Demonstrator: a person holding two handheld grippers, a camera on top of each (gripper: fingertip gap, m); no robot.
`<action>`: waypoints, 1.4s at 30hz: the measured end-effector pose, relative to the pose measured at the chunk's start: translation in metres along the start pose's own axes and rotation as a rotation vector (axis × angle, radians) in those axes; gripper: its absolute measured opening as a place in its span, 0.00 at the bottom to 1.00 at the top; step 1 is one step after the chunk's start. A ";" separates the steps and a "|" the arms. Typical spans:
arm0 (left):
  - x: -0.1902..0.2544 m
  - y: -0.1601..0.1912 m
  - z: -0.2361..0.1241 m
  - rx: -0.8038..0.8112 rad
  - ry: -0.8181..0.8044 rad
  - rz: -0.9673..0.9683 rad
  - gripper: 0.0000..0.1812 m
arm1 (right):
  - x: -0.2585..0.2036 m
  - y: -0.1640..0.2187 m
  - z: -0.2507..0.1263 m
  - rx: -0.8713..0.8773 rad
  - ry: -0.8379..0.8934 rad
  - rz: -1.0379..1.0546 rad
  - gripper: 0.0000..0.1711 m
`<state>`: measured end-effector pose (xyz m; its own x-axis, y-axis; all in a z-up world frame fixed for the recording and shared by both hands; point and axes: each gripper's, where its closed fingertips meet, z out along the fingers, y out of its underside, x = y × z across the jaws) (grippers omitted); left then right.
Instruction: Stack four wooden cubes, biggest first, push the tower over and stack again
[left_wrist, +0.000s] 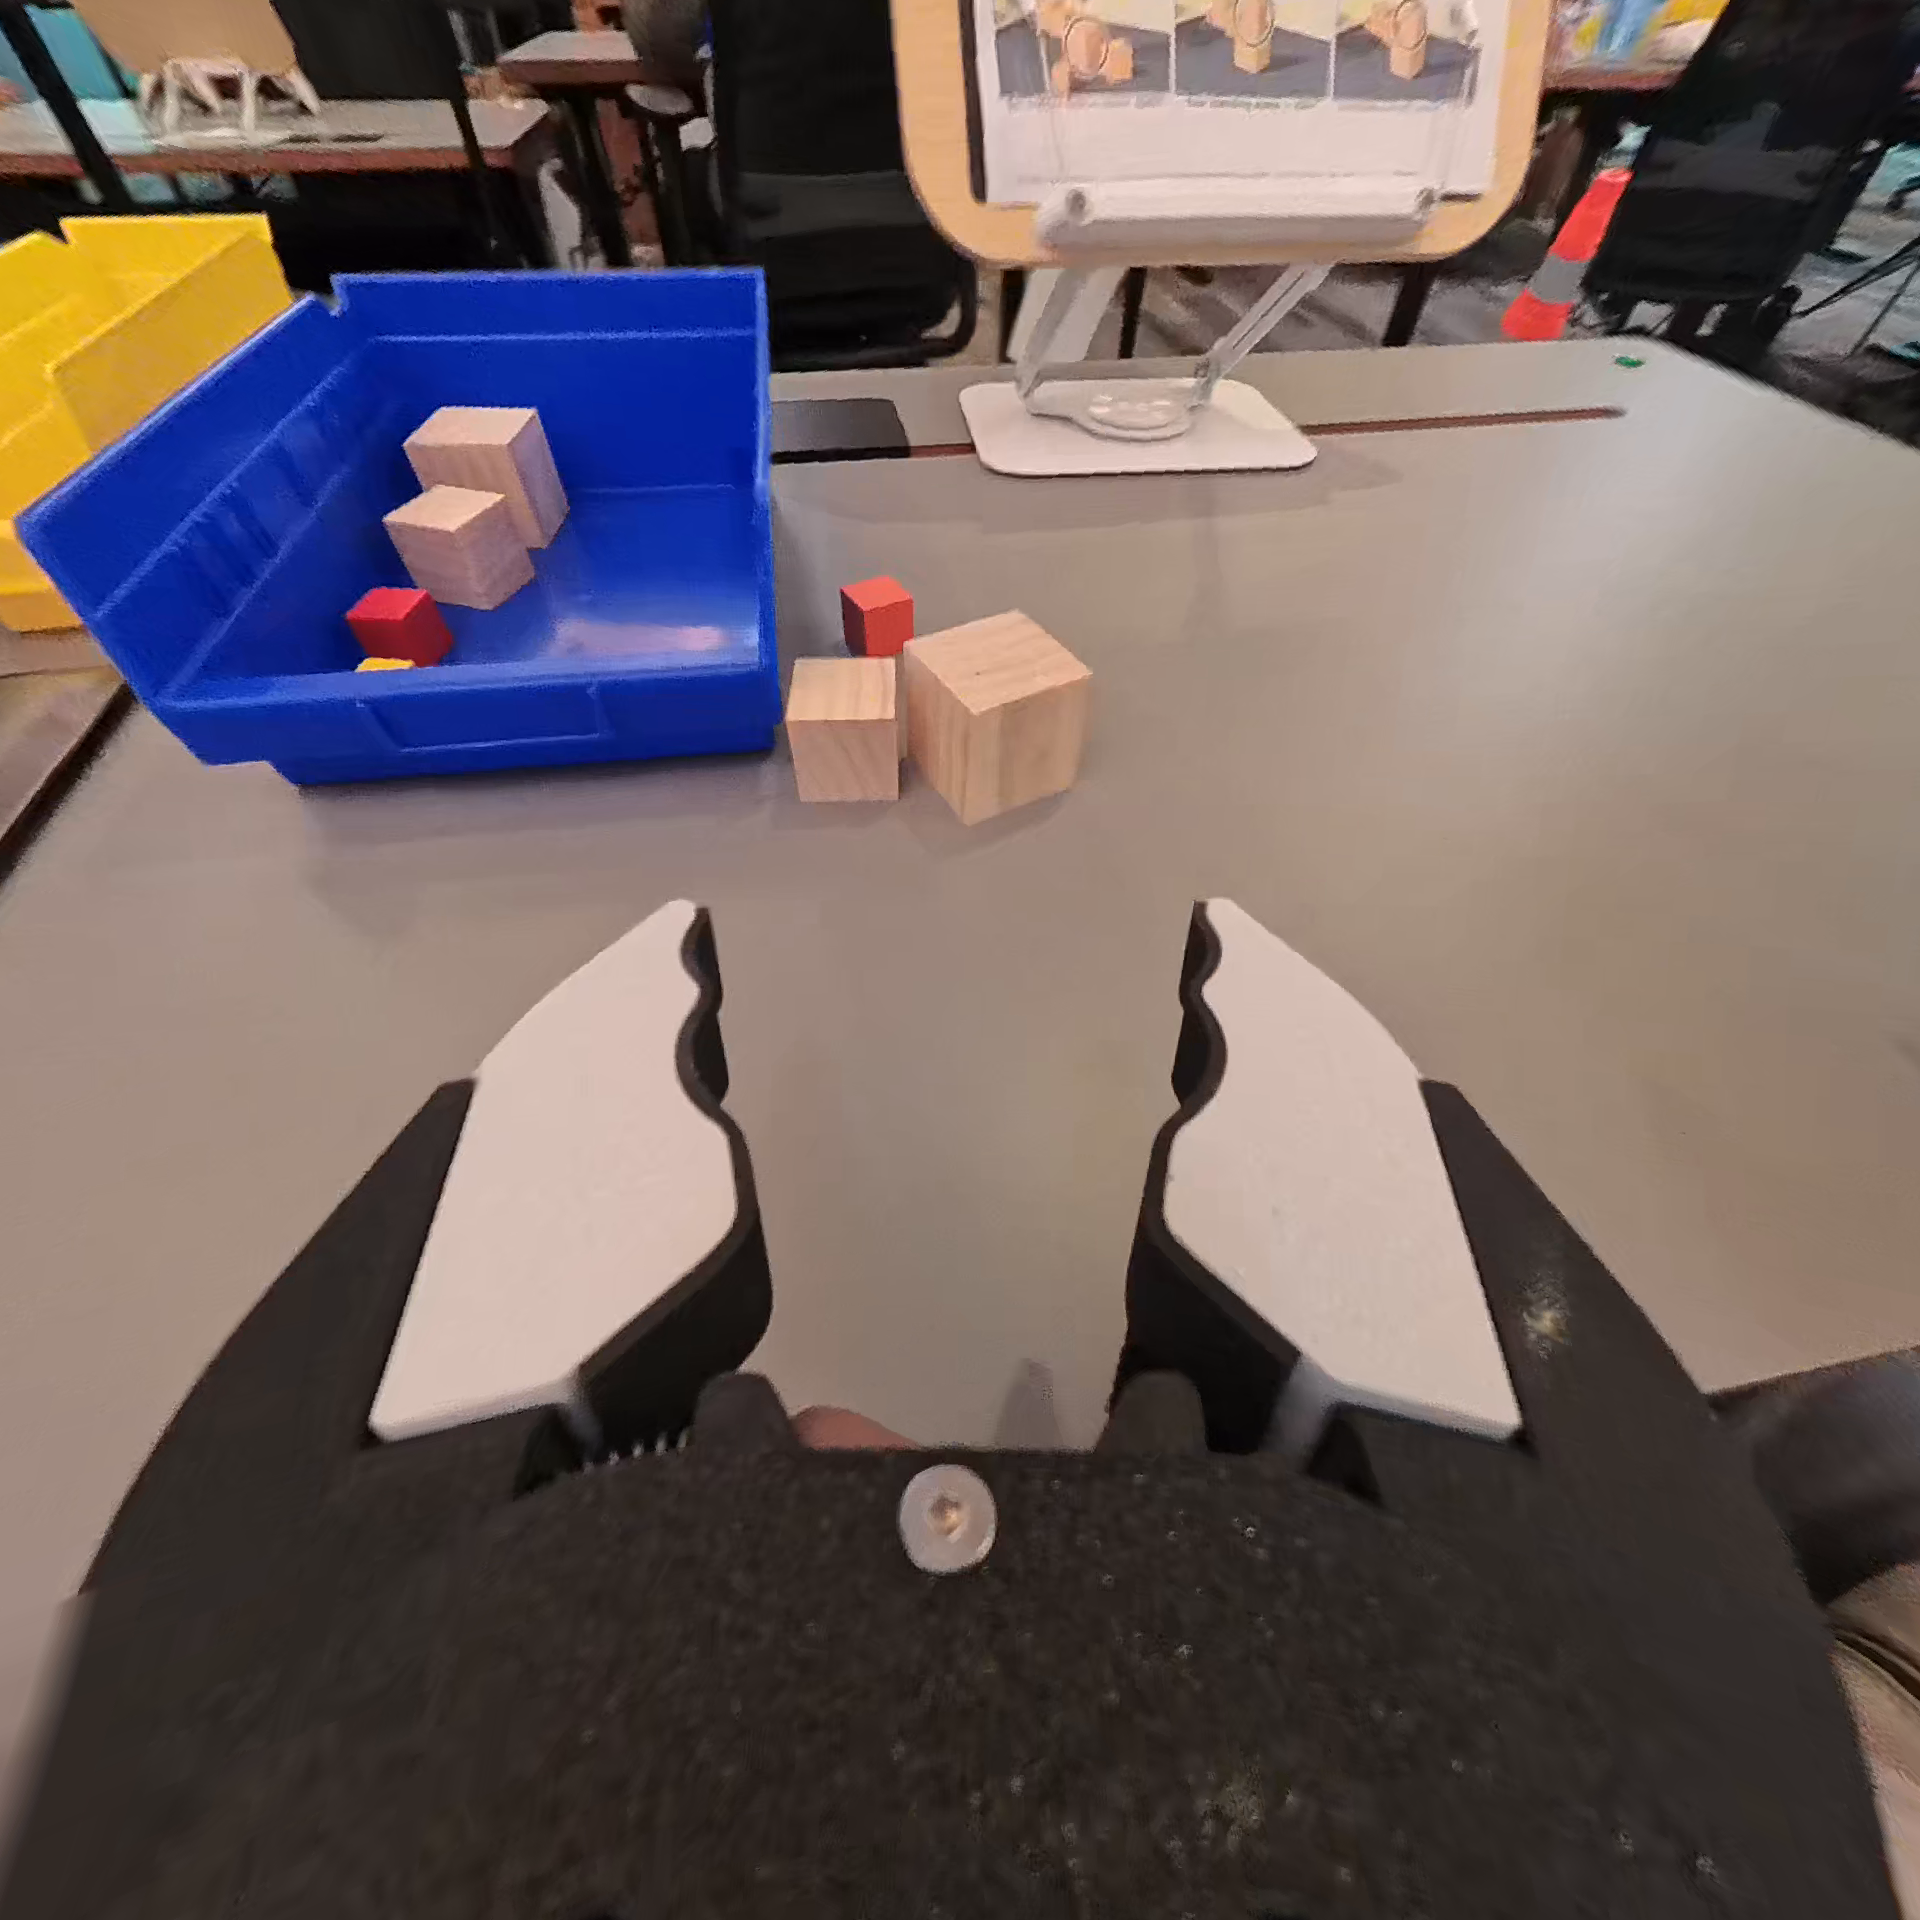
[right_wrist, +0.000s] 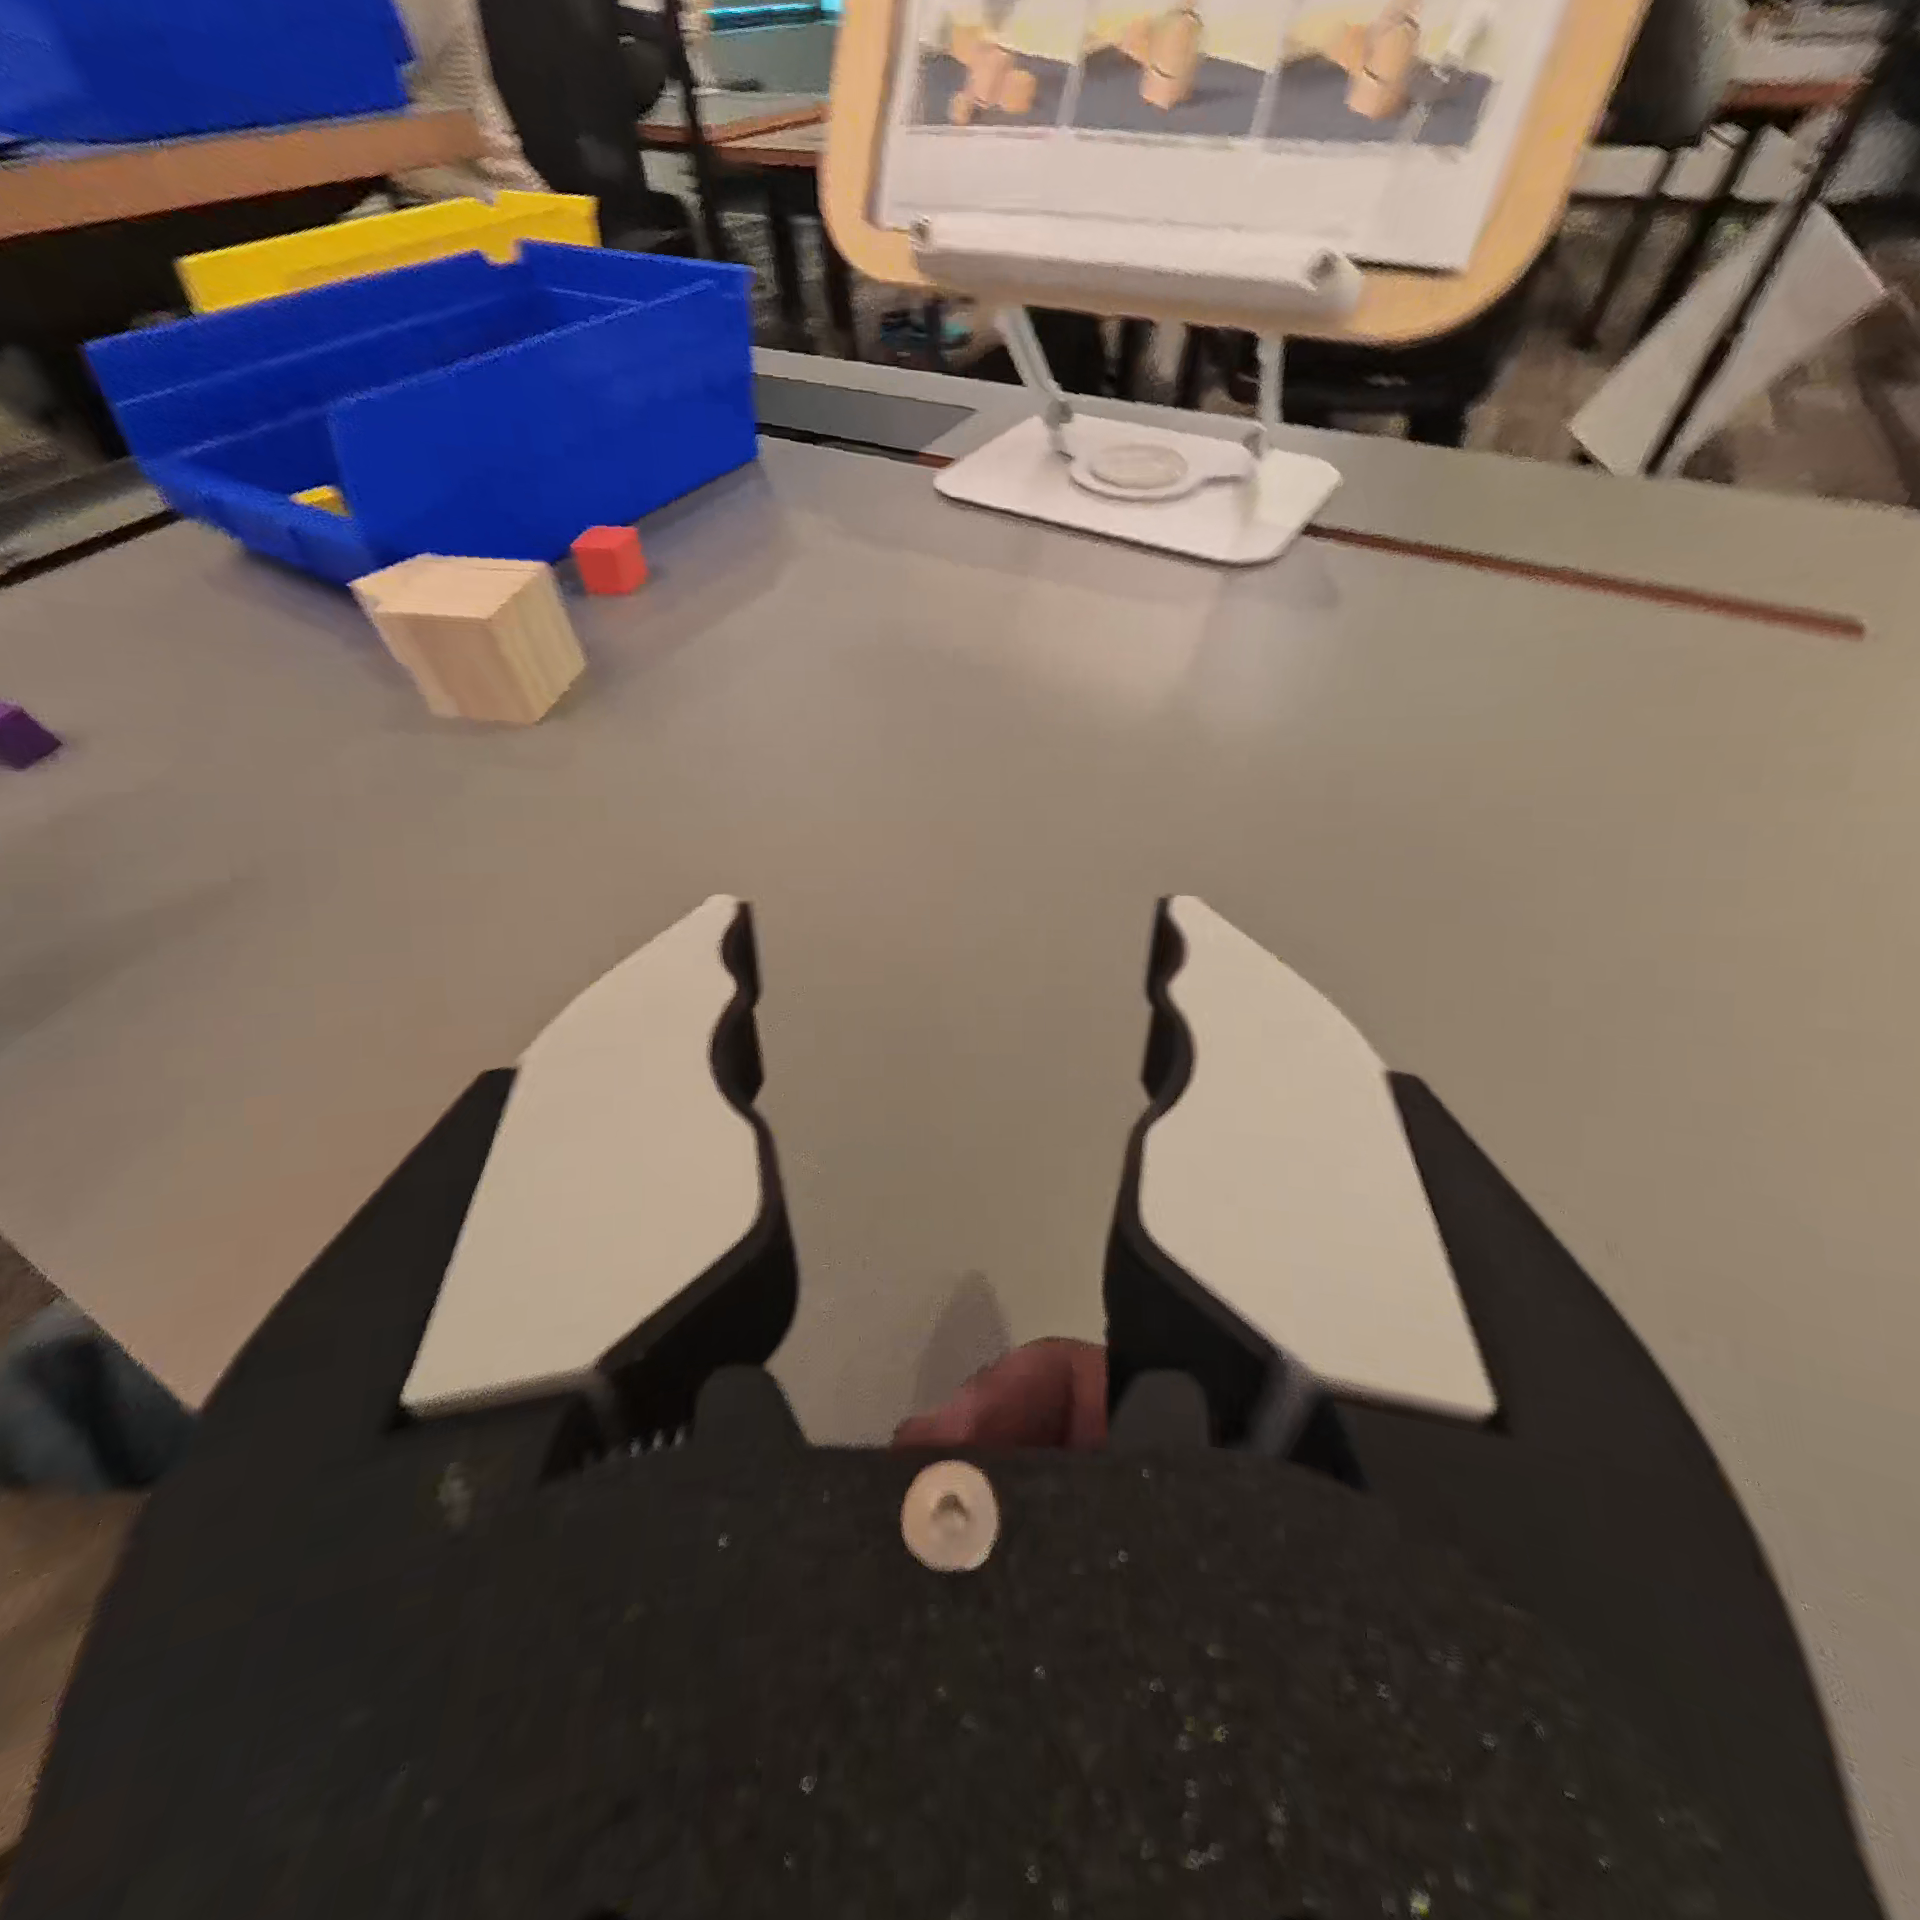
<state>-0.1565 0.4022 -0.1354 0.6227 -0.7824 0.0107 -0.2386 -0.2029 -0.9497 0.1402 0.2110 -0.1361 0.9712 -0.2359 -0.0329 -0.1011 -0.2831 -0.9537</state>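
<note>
Left wrist view: cubes (left_wrist: 940, 717) beyond left gripper (left_wrist: 951, 914).

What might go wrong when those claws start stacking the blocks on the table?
The biggest wooden cube touches the smaller wooden cube, so gripping it may knock its neighbour. The red cube sits tight behind both, near the blue bin, leaving little room for fingers. Both grippers are open and empty.

Blue bin (left_wrist: 312, 540); pale wood cubes (left_wrist: 992, 712); red cube (left_wrist: 878, 616); grey table (left_wrist: 1403, 727).
</note>
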 end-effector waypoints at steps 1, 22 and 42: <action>0.000 0.003 0.000 -0.009 -0.016 -0.007 0.48 | 0.004 0.005 -0.001 -0.004 0.047 0.010 0.47; 0.022 0.015 0.019 -0.049 0.015 -0.080 0.49 | 0.040 0.042 -0.024 -0.056 0.212 -0.007 0.55; 0.011 0.036 0.028 -0.105 0.047 -0.136 0.48 | -0.014 0.009 0.035 -0.097 0.062 -0.065 0.56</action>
<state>-0.1374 0.4031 -0.1780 0.6198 -0.7695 0.1540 -0.2327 -0.3676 -0.9004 0.1337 0.2442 -0.1552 0.9614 -0.2706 0.0500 -0.0612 -0.3876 -0.9198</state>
